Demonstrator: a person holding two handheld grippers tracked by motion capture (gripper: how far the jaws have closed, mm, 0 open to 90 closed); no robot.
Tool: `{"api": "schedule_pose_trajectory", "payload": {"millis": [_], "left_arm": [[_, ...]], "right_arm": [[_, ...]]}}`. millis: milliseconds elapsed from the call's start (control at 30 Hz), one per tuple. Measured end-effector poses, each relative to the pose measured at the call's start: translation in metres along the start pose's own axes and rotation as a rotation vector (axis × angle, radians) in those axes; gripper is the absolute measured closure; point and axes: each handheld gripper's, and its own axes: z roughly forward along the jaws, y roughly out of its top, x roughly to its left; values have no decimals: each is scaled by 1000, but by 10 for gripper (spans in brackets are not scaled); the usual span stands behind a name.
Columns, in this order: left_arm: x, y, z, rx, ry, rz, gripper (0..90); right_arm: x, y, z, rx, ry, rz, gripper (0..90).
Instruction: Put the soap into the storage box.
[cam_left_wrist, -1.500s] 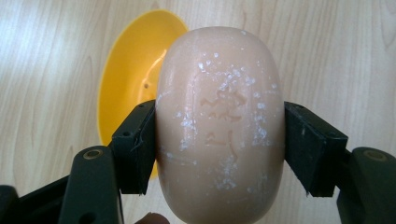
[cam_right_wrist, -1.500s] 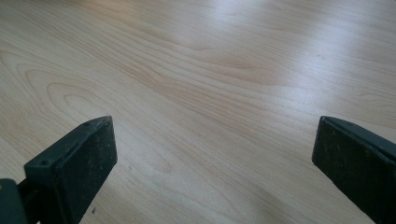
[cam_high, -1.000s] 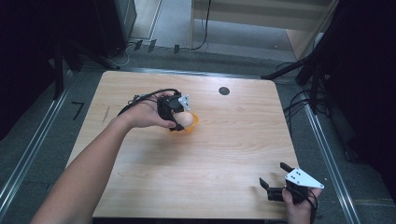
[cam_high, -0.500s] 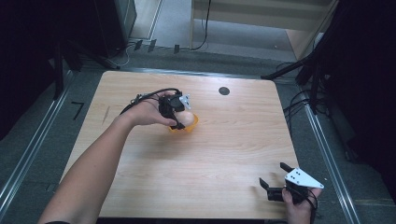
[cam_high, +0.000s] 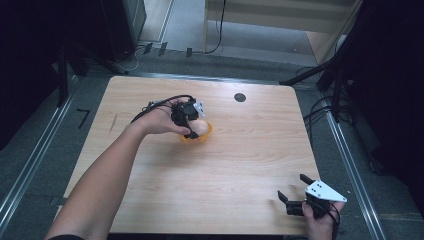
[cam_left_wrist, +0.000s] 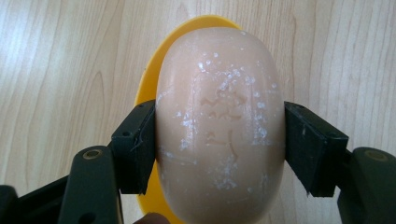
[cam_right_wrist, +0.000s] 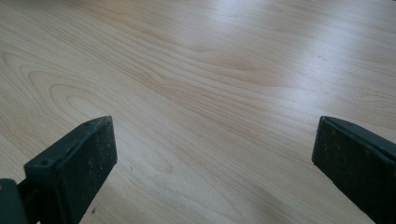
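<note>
**Soap clamped across its waist, over the yellow dish**

High view first: the left tool (cam_high: 191, 121) sits at mid-worktop (cam_high: 250, 150), closed on a pale bar of soap (cam_high: 199, 127) that lies right over a small yellow dish (cam_high: 202, 137). Down at the near right corner the right tool (cam_high: 296, 200) rests low with its jaws spread, nothing between them.

Left gripper view now: both black pads (cam_left_wrist: 134, 147) press the soap (cam_left_wrist: 219, 126) at its long sides, around the middle, the dish (cam_left_wrist: 147, 88) peeking out beneath. The bar looks hard and smooth, rounded and dusted with white flecks, likely slick, so that waist hold across the narrow width seems the safest place; it should be light. Whether it touches the dish I cannot tell.

Right gripper view: wide-open jaws, bare wood (cam_right_wrist: 210, 93) ahead.

Against half a second ago, the left hand has barely shifted, soap and dish in the same spot; the right tool has not budged.
</note>
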Motion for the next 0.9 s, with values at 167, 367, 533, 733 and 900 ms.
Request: {"api": "schedule_pose_trajectory", "payload": {"millis": [167, 367, 533, 733, 900], "left_arm": [[1, 1, 2, 5, -10, -9, 330], [1, 1, 3, 10, -23, -38, 328], [1, 0, 4, 11, -18, -42, 321], [1, -1, 5, 27, -10, -52, 267], [1, -1, 3, 17, -7, -53, 270]], "right_arm": [[0, 0, 0, -1, 1, 0, 2], [0, 0, 0, -1, 1, 1, 2], [0, 0, 0, -1, 0, 0, 2], [0, 0, 0, 0, 0, 1, 2], [0, 0, 0, 0, -1, 1, 2]]}}
